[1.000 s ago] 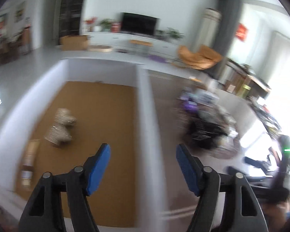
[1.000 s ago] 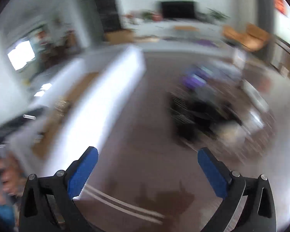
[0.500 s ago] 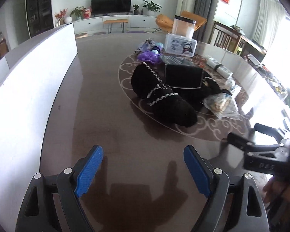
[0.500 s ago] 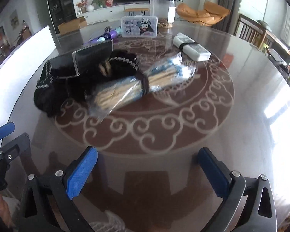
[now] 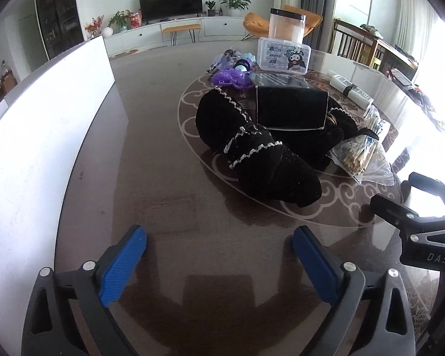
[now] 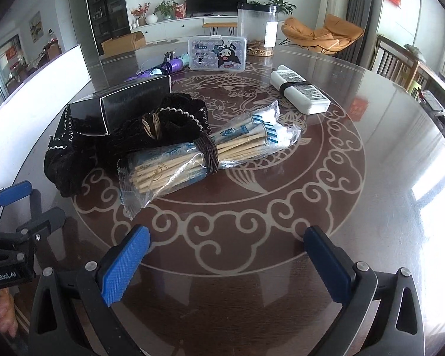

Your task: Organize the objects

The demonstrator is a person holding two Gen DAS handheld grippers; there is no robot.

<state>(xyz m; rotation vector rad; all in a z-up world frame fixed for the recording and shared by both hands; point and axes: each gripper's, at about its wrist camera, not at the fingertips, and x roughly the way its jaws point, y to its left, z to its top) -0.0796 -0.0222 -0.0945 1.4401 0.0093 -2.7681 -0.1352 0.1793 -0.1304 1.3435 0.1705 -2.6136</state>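
A pile lies on the round dark table: a black knitted cloth with white trim (image 5: 261,154) (image 6: 83,148), a black box (image 5: 292,108) (image 6: 133,101) on it, and a plastic bag of chopsticks (image 6: 204,151) (image 5: 362,154) tied with brown cord. Behind are a clear lidded box with a cartoon label (image 6: 216,52) (image 5: 283,56), purple items (image 5: 231,74) and a white pack (image 6: 299,92). My left gripper (image 5: 219,255) is open and empty, short of the cloth. My right gripper (image 6: 227,255) is open and empty, short of the chopsticks.
A white wall of a box (image 5: 44,124) stands along the table's left side. A tall clear canister (image 6: 256,28) stands at the table's far edge. The right gripper's body shows at the right of the left wrist view (image 5: 415,225).
Both grippers swung from the white box at the left over to the table and settled low, facing the pile. In the last half second they hardly moved. Both stayed open.
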